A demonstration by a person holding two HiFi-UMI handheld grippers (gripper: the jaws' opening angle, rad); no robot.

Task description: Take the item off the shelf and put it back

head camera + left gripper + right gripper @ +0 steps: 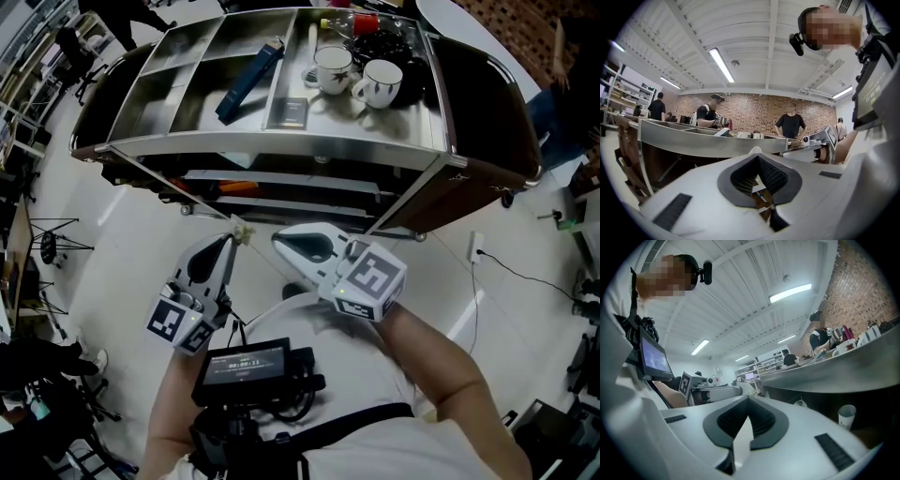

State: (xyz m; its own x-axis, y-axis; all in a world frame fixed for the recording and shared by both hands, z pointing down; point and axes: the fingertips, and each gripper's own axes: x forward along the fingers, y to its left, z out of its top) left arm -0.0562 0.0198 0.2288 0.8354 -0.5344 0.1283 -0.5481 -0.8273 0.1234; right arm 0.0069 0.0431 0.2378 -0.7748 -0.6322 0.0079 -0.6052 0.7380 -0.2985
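Head view, looking steeply down: a steel cart [281, 145] fills the upper frame, its top tier split into open compartments. Below it, well short of the rim, the person holds both tools.

The left gripper [228, 242] is clenched with nothing between its jaws. The right gripper [284, 244] is likewise closed and empty, its tip pointing toward the left one.

The likeliest item to take is a long blue carton [249, 82]. It lies slantwise in a middle compartment of the top tier, one end raised toward the back. It is dark blue, slim and straight-edged, with a paler end. Two white mugs [333, 67] with dark rims stand a couple of compartments to its right.

Possible trouble: neither tool can grasp until its jaws open. Pinched near one end, the slanted carton may pivot or slip. A wide reach may clip the dividers or the mugs.
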